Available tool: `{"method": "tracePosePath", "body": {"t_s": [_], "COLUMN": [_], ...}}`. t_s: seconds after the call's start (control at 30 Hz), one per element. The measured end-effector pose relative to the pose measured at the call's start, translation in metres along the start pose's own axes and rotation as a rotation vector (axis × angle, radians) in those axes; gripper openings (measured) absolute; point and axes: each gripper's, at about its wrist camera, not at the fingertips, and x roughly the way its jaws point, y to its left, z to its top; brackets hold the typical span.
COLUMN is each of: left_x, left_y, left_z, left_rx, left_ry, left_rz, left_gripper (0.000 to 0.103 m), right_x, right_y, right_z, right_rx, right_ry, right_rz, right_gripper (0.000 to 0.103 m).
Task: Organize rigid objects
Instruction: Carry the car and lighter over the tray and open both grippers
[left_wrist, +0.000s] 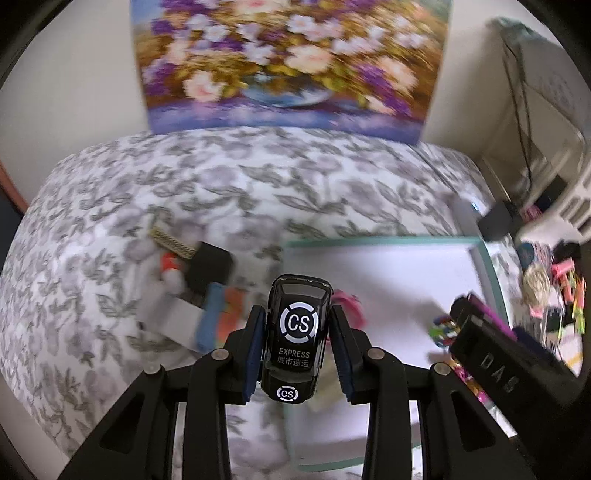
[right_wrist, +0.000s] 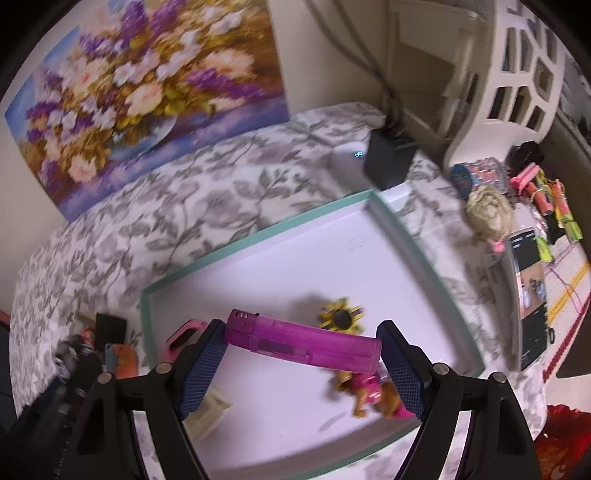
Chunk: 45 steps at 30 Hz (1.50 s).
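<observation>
My left gripper (left_wrist: 298, 343) is shut on a black toy car (left_wrist: 297, 332) marked "CS EXPRESS", held above the left edge of a white tray with a teal rim (left_wrist: 369, 240). My right gripper (right_wrist: 301, 365) is shut on a translucent pink lighter (right_wrist: 303, 343), gripped end to end across the jaws, above the tray (right_wrist: 258, 232). In the tray lie a yellow sunflower spinner (right_wrist: 341, 316), a toy dog in pink (right_wrist: 373, 398), a cream plastic piece (right_wrist: 208, 410) and a pink clip (right_wrist: 183, 338). The right gripper with the lighter also shows in the left wrist view (left_wrist: 491, 347).
The tray rests on a leaf-patterned cloth (left_wrist: 221, 184). A pile of loose items, with a black block (left_wrist: 208, 267) and orange and blue pieces, lies left of the tray. A flower painting (left_wrist: 288, 62) leans against the wall. A black box (right_wrist: 388, 162), a phone (right_wrist: 530, 295), a white basket (right_wrist: 517, 85) and small clutter stand on the right.
</observation>
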Motion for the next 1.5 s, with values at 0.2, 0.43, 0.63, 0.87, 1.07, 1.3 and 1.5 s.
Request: {"method": "tracePosePath", "body": {"t_s": [0.2, 0.43, 0.63, 0.87, 1.07, 1.3, 1.5], "left_x": [0.014, 0.027, 0.034, 0.041, 0.045, 0.049, 0.050], "left_y": [-0.021, -0.028, -0.031, -0.032, -0.034, -0.036, -0.035], "left_z": [-0.008, -0.012, -0.015, -0.018, -0.020, -0.021, -0.021], "left_rx": [0.041, 0.053, 0.067, 0.075, 0.084, 0.096, 0.094], "left_ry": [0.026, 0.051, 0.068, 0.085, 0.090, 0.102, 0.107], "left_rz": [0.001, -0.010, -0.017, -0.006, 0.005, 0.014, 0.013], "left_gripper": [0.036, 0.036, 0.037, 0.037, 0.037, 0.037, 0.037], "right_x": [0.002, 0.010, 0.011, 0.010, 0.020, 0.033, 0.035], "right_y": [-0.023, -0.041, -0.041, -0.035, -0.034, -0.030, -0.029], "right_z": [0.006, 0.006, 0.003, -0.001, -0.005, -0.008, -0.008], "right_rx": [0.035, 0.053, 0.035, -0.004, -0.018, -0.035, -0.035], "right_ry": [-0.005, 0.031, 0.060, 0.082, 0.121, 0.153, 0.156], "right_rz": [-0.008, -0.041, -0.053, -0.058, -0.069, -0.073, -0.076], "right_gripper": [0.085, 0.085, 0.085, 0.085, 0.085, 0.085, 0.085]}}
